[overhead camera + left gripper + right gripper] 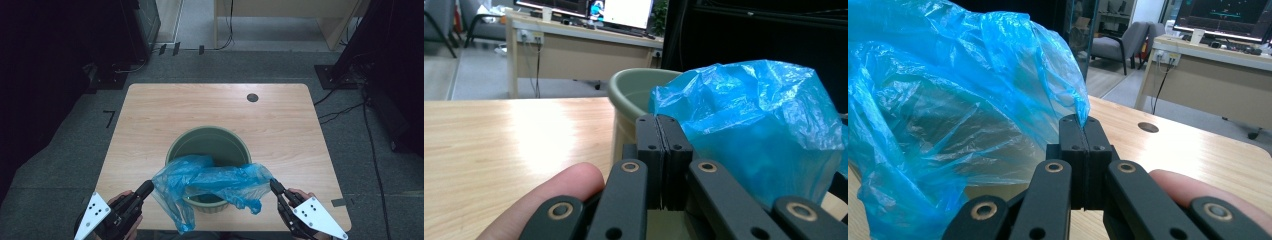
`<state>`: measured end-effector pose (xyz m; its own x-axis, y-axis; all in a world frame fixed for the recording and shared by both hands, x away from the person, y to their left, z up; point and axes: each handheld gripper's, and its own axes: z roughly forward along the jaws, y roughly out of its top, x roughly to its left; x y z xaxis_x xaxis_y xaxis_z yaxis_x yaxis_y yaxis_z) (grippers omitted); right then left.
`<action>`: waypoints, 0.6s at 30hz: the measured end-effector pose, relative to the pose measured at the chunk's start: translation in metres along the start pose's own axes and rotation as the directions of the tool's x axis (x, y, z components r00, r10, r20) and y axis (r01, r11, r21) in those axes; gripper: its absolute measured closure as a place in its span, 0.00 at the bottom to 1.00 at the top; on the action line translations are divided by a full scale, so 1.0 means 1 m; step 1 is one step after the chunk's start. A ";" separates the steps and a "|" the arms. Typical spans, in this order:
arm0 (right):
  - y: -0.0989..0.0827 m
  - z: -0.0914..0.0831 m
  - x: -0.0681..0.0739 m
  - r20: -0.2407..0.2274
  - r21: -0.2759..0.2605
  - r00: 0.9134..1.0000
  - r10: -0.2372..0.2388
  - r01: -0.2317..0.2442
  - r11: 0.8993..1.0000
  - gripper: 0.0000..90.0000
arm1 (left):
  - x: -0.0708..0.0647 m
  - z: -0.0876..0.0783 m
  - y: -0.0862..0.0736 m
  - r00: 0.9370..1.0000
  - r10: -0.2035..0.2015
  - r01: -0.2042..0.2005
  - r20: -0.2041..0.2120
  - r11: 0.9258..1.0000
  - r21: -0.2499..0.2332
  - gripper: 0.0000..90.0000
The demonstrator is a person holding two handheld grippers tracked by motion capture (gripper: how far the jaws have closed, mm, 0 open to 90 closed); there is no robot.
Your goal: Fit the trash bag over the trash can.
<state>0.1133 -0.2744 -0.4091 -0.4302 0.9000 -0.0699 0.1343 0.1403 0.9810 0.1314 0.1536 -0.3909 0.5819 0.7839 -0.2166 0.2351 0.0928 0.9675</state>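
A round green bin (pixel 210 131) stands on the wooden table (pixel 150 115), towards its near edge. A crumpled blue plastic bag (pixel 215 177) lies across the bin's near rim and hangs down its front. My left gripper (pixel 148 186) is shut at the bag's left corner, which is drawn out to its tips. In the left gripper view the jaws (pixel 659 120) are pressed together against the bag (pixel 754 130), beside the bin (pixel 629 85). My right gripper (pixel 273 185) is shut on the bag's right edge. There the film (pixel 948 100) runs down into the seam of the jaws (pixel 1080 120).
A dark round hole (pixel 252 97) sits in the table's far right part. Grey carpet surrounds the table, with cables (pixel 345 107) on the floor at the right and a light wooden desk (pixel 280 10) beyond. The table's far half is bare wood.
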 end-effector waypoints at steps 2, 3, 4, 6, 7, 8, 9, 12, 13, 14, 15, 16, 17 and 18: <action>-0.001 -0.001 -0.002 0.005 0.001 1.000 0.000 0.000 1.000 1.00 | 0.002 0.000 -0.001 1.000 -0.012 0.012 -0.003 1.000 0.002 0.99; -0.002 -0.002 -0.004 0.010 0.001 1.000 -0.001 0.001 1.000 1.00 | 0.003 0.000 -0.001 1.000 -0.013 0.013 -0.012 1.000 0.002 0.99; -0.003 -0.004 -0.005 0.019 0.006 1.000 0.001 -0.001 1.000 1.00 | 0.005 0.000 -0.002 1.000 -0.014 0.014 -0.022 1.000 0.005 1.00; -0.004 -0.005 -0.009 0.034 0.007 0.999 0.005 -0.005 1.000 1.00 | 0.009 0.000 -0.003 0.999 -0.030 0.031 -0.034 0.999 0.010 1.00; -0.006 -0.006 -0.013 0.046 0.009 0.999 0.006 -0.007 1.000 1.00 | 0.012 0.001 -0.004 0.998 -0.043 0.043 -0.041 0.999 0.013 1.00; -0.008 -0.008 -0.015 0.052 0.015 0.999 0.016 -0.017 1.000 1.00 | 0.014 0.000 -0.005 0.998 -0.053 0.054 -0.036 0.998 0.013 1.00; -0.009 -0.009 -0.018 0.054 0.017 0.998 0.028 -0.029 0.999 1.00 | 0.014 -0.001 -0.006 0.998 -0.060 0.060 -0.023 0.998 0.000 1.00; -0.010 -0.011 -0.018 0.054 0.016 0.998 0.028 -0.029 0.999 1.00 | 0.002 -0.009 -0.003 0.999 -0.001 0.004 0.051 0.999 -0.051 0.89; -0.009 -0.011 -0.017 0.051 0.011 0.998 0.025 -0.025 1.000 1.00 | -0.006 -0.012 -0.001 0.997 0.045 -0.040 0.065 0.997 -0.072 0.85; -0.007 -0.011 -0.015 0.048 0.006 0.999 0.023 -0.023 1.000 1.00 | -0.011 -0.013 0.000 0.995 0.065 -0.059 0.073 0.995 -0.085 0.78; -0.006 -0.011 -0.014 0.045 0.005 0.999 0.020 -0.020 1.000 1.00 | -0.016 -0.015 0.000 0.993 0.087 -0.079 0.079 0.992 -0.101 0.75; -0.006 -0.011 -0.013 0.042 0.003 0.999 0.019 -0.019 1.000 1.00 | -0.021 -0.016 0.001 0.992 0.098 -0.089 0.080 0.990 -0.113 0.71; -0.006 -0.010 -0.012 0.040 0.004 0.999 0.018 -0.018 1.000 1.00 | -0.024 -0.017 0.003 0.992 0.098 -0.087 0.085 0.988 -0.128 0.68; -0.006 -0.010 -0.012 0.040 0.005 0.999 0.018 -0.018 1.000 1.00 | -0.028 -0.020 0.007 0.992 0.074 -0.059 0.103 0.987 -0.148 0.65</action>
<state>0.1085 -0.2900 -0.4124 -0.3917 0.9182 -0.0591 0.1467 0.1258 0.9812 0.1014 0.1442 -0.3759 0.6747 0.7213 -0.1562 0.0829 0.1362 0.9872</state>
